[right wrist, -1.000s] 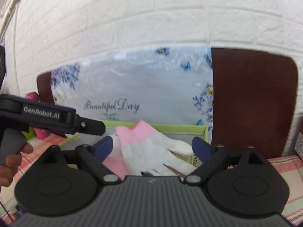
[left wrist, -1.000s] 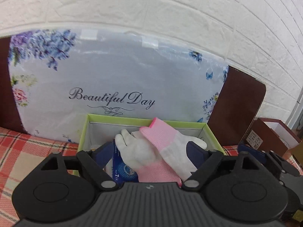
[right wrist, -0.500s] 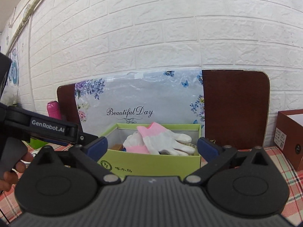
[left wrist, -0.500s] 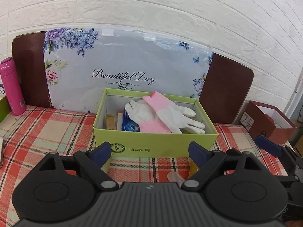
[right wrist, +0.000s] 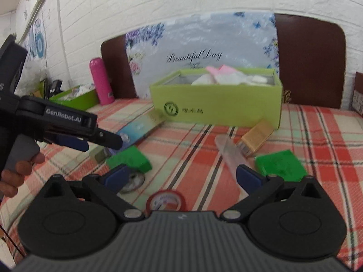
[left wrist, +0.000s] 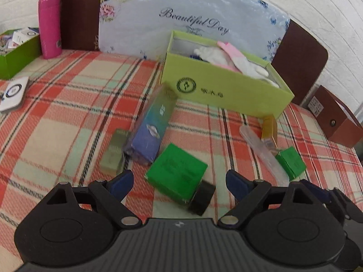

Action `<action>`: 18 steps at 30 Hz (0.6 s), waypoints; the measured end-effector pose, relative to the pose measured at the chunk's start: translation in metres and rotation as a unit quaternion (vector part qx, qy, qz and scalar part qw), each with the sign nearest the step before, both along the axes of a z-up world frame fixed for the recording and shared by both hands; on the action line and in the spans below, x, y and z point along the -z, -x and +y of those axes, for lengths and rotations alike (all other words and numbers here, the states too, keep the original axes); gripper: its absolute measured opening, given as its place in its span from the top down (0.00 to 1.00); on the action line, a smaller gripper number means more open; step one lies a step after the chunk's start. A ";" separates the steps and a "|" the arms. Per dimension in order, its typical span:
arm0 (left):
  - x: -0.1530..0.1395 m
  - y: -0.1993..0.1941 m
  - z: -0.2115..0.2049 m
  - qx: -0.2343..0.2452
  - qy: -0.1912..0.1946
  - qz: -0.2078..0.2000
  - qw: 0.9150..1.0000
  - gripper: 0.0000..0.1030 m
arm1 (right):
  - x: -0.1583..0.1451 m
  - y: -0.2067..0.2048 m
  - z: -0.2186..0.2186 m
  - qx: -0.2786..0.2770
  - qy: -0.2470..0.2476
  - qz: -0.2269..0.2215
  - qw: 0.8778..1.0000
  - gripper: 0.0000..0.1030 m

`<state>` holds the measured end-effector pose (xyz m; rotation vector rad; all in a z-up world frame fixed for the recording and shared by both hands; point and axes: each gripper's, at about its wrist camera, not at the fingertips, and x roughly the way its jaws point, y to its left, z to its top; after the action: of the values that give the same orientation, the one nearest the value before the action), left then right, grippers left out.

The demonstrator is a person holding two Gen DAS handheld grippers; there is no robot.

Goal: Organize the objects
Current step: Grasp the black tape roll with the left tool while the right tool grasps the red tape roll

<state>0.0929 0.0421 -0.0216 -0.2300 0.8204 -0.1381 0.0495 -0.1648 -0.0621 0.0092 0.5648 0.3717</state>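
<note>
While both grippers hang empty, fingers spread, the left gripper (left wrist: pixel 179 182) sits over the green box (left wrist: pixel 176 173) on the table (left wrist: pixel 56 113); closing crooked could shove it against the black block (left wrist: pixel 202 197); the bin (left wrist: pixel 226 88) stands behind.

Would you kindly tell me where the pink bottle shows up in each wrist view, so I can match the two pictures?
Left wrist view: the pink bottle stands upright at the upper left, beside the brown board.
Right wrist view: the pink bottle stands left of centre, behind the left gripper.
Shared landmark: the lime-green box holding the gloves, to the bottle's right in both.
</note>
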 end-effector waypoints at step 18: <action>0.019 0.006 -0.037 0.116 -0.034 -0.021 0.992 0.67 | 0.019 0.015 -0.002 0.017 0.033 0.050 0.998 0.56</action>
<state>0.0865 0.0052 -0.0406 -0.0670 0.8072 -0.3315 0.0344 -0.1664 -0.0810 -0.0264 0.6755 0.3200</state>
